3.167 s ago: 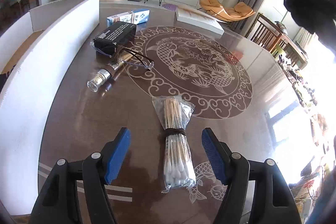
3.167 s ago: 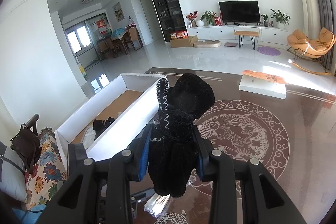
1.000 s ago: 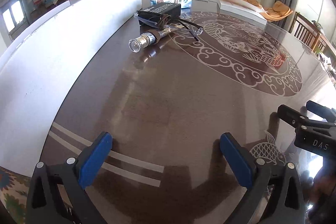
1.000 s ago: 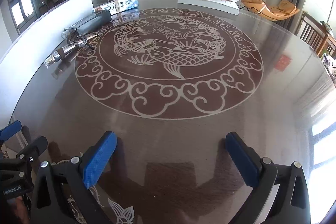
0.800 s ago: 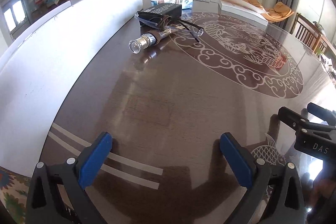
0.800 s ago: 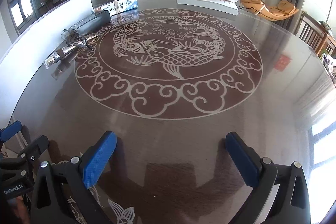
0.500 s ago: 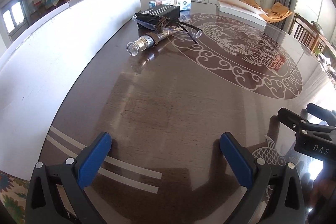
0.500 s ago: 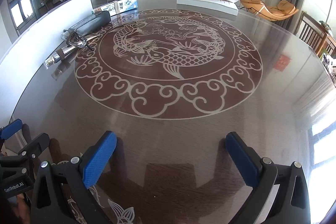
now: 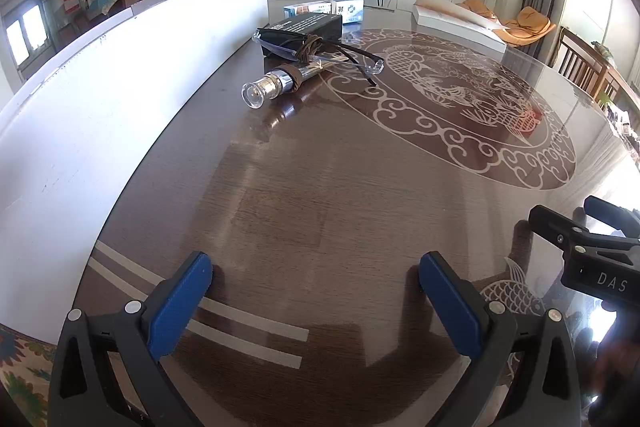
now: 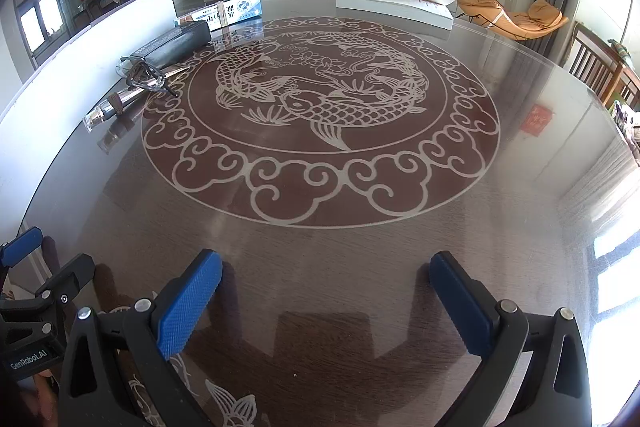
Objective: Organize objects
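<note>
Both claws hang low over the near edge of the tabletop (image 10: 320, 247), the left claw (image 9: 316, 299) and right claw (image 10: 326, 297) each spread wide and holding nothing; the work looks unfinished, for a cluster remains beside the white box wall (image 9: 120, 99): a small glass bottle (image 9: 276, 87) lying on its side, safety glasses (image 9: 340, 57) across it, a black case (image 9: 308, 25) behind, two cartons (image 9: 324, 11) farther back; these likely still need sorting into the box.
</note>
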A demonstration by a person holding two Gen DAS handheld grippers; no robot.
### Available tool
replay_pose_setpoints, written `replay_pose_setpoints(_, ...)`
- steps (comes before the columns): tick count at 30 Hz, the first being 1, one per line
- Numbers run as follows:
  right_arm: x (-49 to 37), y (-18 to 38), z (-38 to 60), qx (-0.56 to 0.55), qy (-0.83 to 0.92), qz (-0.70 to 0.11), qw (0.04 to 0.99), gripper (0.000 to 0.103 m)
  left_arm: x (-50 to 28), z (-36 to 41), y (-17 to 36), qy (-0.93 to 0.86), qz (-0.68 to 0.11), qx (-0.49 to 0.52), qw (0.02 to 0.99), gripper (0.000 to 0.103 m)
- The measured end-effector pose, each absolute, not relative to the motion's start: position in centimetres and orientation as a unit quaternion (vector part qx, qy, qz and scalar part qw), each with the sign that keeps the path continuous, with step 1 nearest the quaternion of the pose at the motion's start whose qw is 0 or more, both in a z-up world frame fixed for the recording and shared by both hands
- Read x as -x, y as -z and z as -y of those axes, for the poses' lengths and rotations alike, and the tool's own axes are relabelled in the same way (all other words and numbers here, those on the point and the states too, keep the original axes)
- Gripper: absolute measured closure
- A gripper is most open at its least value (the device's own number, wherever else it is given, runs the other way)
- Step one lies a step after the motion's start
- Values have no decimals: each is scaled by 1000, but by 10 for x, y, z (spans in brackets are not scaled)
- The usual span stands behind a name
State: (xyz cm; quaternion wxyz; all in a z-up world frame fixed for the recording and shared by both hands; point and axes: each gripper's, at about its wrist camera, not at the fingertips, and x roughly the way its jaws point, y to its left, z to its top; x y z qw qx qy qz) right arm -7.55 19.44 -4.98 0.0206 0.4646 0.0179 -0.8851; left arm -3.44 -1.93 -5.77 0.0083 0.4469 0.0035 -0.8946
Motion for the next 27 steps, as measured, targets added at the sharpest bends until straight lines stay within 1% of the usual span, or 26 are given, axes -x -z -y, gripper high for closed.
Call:
replay_pose_setpoints(14, 79, 50, -193, -469, 882, -21, 30, 0, 27, 31, 57, 892, -3, -451, 6, 0)
replay_pose_setpoints(18, 110, 45, -167, -479, 868, -80, 106, 0, 22, 35, 59, 897, -2, -442, 6, 0)
replay_pose_setpoints(23, 164, 18, -105, -431, 863, -133, 227, 0, 22, 35, 59, 900, -2, -436, 7, 0)
replay_pose_setpoints(27, 205, 9, -49, -421, 842, -175, 287, 4, 23, 36, 60, 901, -1, -434, 4, 0)
